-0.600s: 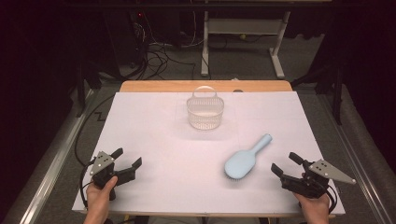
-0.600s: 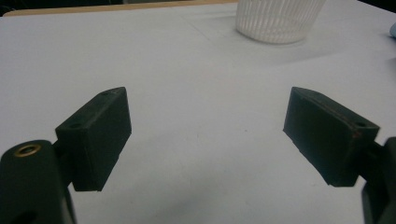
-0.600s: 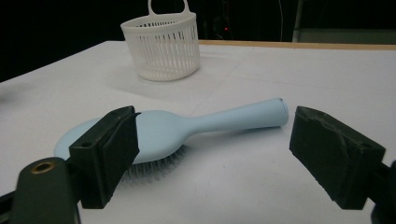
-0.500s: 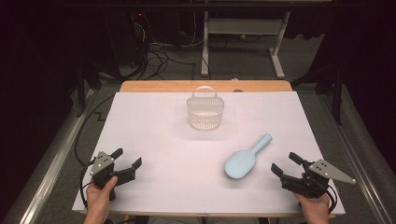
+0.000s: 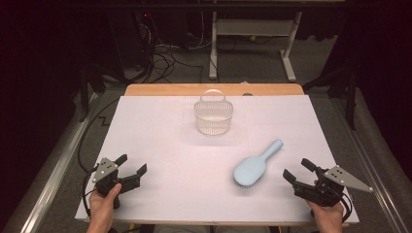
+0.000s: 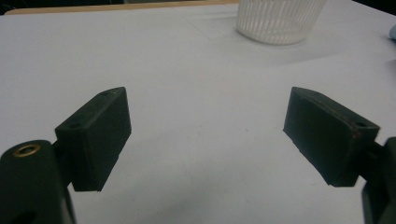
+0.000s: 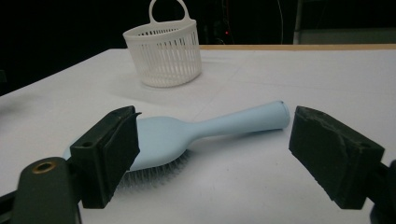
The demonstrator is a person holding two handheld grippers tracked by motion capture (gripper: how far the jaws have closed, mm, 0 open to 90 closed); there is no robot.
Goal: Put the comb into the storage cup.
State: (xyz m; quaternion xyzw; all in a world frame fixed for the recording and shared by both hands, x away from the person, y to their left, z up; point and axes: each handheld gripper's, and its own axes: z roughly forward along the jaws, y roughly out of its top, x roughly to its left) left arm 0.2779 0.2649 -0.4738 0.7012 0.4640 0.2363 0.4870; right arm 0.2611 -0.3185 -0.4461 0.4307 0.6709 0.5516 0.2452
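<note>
Here, a light, rigid plastic brush (image 5: 252,167) lies bristles-down near the tabletop's (image 5: 160,141) right edge; its slim handle suits the released right hand-held gripper (image 5: 297,171).

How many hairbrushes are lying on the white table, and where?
1. The light blue hairbrush lies bristles down on the white table, near the right hand-held gripper, its handle pointing away from the person. The white basket stands farther back; nothing shows inside it.

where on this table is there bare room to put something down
The widest bare patch lies between the left tongs, the basket and the hairbrush. The strips of white table cover left and right of the basket are bare too. It is tightest between the hairbrush and the right tongs.
</note>
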